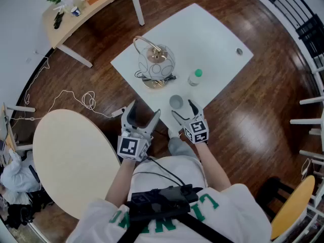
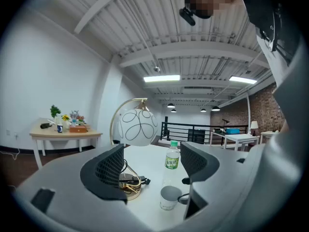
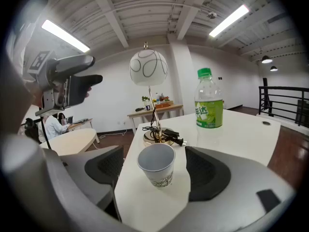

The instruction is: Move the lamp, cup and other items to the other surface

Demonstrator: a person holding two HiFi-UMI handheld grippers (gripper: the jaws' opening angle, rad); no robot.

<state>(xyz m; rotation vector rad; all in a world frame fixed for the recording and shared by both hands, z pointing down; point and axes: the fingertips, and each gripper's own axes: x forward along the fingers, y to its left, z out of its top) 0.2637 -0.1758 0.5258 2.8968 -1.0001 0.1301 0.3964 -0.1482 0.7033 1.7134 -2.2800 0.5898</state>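
A lamp (image 1: 156,62) with a white patterned globe, a gold stem and a coiled cord stands on the white table (image 1: 212,34). Beside it are a green-capped bottle (image 1: 195,77) and a paper cup (image 1: 175,102) near the table's front corner. My right gripper (image 3: 154,170) is open around the cup (image 3: 156,164), with its pads clear of the cup on both sides. My left gripper (image 1: 144,113) hovers open and empty just off the table's near edge, facing the lamp (image 2: 137,127), bottle (image 2: 172,158) and cup (image 2: 170,197).
A round beige table (image 1: 71,161) stands at the left, close to me. A wooden desk (image 1: 86,4) with flowers and a box is at the back left. A white cable (image 1: 76,100) lies on the floor. A railing (image 1: 298,19) runs along the right.
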